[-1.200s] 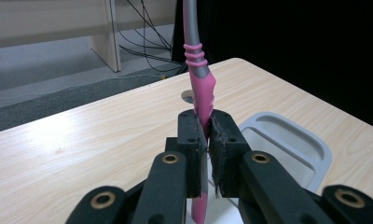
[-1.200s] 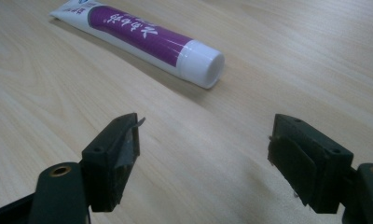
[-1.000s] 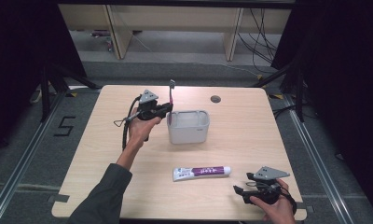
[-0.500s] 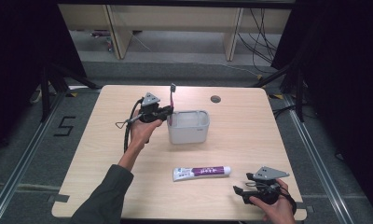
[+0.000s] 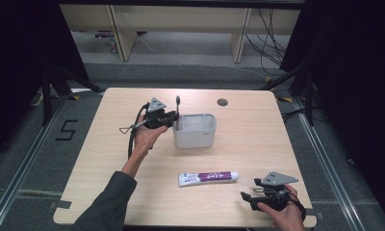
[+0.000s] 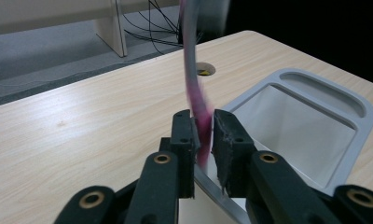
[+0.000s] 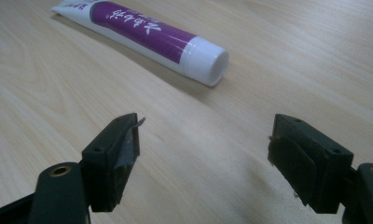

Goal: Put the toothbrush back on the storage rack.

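Toothbrush is pinched upright in the left claw at the holder's rim; nearer, the right claw rests spread by the toothpaste. If tilted, it could catch the rim and slip.

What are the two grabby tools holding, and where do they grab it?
The left tool pinches a toothbrush low on its pink and grey handle, beside the grey holder. The right tool is open and holds nothing; the toothpaste tube lies ahead of it.

The high view looks down on the whole table. Each gripper view sits close above that table, facing forward.
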A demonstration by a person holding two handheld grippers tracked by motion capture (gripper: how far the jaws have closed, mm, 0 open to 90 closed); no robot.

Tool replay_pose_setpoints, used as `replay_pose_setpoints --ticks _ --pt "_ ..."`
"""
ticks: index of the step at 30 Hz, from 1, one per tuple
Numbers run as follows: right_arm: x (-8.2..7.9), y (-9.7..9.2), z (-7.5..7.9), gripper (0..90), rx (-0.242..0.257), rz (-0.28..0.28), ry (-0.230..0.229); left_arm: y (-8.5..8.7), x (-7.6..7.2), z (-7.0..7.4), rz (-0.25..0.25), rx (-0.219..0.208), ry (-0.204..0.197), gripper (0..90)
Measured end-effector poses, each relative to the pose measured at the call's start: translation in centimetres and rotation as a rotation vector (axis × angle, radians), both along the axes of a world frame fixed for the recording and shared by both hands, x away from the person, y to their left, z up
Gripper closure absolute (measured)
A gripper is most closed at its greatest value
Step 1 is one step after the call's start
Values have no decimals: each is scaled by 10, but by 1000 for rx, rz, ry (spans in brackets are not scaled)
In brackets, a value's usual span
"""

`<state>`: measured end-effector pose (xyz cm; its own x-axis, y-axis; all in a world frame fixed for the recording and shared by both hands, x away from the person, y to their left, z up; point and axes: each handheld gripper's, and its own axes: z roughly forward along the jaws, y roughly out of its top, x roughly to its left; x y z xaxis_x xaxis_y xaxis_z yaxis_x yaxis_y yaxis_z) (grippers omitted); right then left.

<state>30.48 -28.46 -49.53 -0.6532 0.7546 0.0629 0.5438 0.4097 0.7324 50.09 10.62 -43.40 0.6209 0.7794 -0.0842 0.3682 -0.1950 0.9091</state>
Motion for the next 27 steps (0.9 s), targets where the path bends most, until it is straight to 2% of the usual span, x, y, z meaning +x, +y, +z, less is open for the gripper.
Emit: replay_pose_setpoints --ticks 2,4,5,8,12,14,15,16,17,21,27 --pt "0 0 0 252 -1 1 -1 0 -1 1 3 3 -4 738" --pt "0 0 0 252 -1 0 -1 1 -2 3 21 5 -12 638" --pt "0 0 0 252 -1 1 -1 1 -2 4 21 4 -16 617" --pt "0 0 0 252 -1 2 -3 3 -4 8 22 8 -36 571" --pt "1 0 0 252 6 2 3 7 -6 11 35 16 -36 522" --pt "0 0 0 252 5 0 7 10 -9 12 36 12 -33 502" --pt "-2 1 0 252 16 -25 26 12 -10 13 38 10 -32 483" --pt "-2 1 0 252 15 -21 22 14 -12 13 42 10 -33 466" --pt "0 -1 1 252 -3 -4 -4 16 -14 14 53 6 -22 456" --pt "0 -1 0 252 1 -5 -5 24 -22 16 62 -10 -7 400" --pt "1 -1 0 252 0 -7 -4 34 -36 16 53 5 13 338"
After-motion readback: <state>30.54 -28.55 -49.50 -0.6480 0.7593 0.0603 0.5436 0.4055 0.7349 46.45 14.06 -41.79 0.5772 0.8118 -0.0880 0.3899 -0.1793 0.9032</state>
